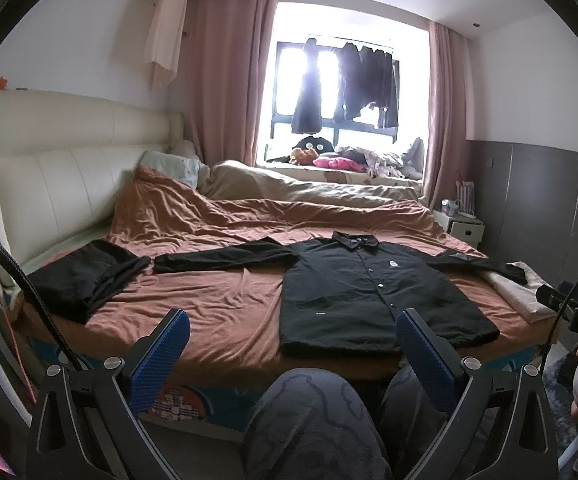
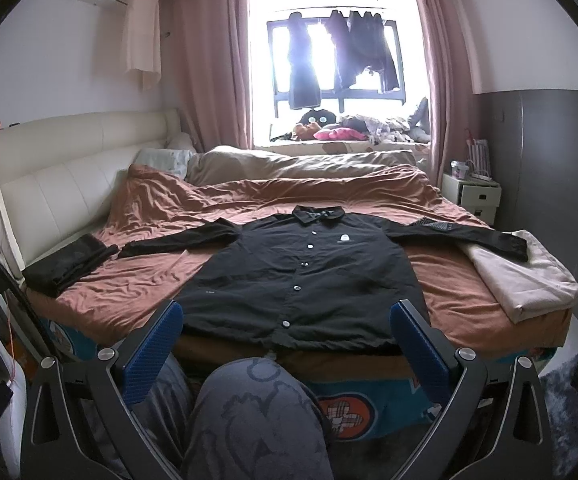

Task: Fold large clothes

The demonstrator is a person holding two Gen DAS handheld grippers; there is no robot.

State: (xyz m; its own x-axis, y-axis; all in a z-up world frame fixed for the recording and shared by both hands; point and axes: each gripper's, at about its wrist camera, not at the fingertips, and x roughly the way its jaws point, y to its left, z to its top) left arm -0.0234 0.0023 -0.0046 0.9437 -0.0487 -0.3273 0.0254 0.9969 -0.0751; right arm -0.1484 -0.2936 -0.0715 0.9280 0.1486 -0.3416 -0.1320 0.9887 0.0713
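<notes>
Black woven shirt [image 2: 301,276], buttoned, lies face up and flat at the bed's [image 2: 137,292] near edge, collar toward the window, sleeves out to each side; the far cuff rests on a beige folded cloth [image 2: 525,280] at the right corner. We judge it light, limp, a little slick, with no stiffness to carry a fold. Best holds: hem corners or shoulder seams. Left gripper [image 1: 293,344] and right gripper [image 2: 287,332] hover off the near edge, jaws spread, empty.

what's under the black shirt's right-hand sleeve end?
The black shirt's cuff lies on a folded beige cloth, on the rust bedspread. Whatever lies beneath that cloth is covered.
</notes>
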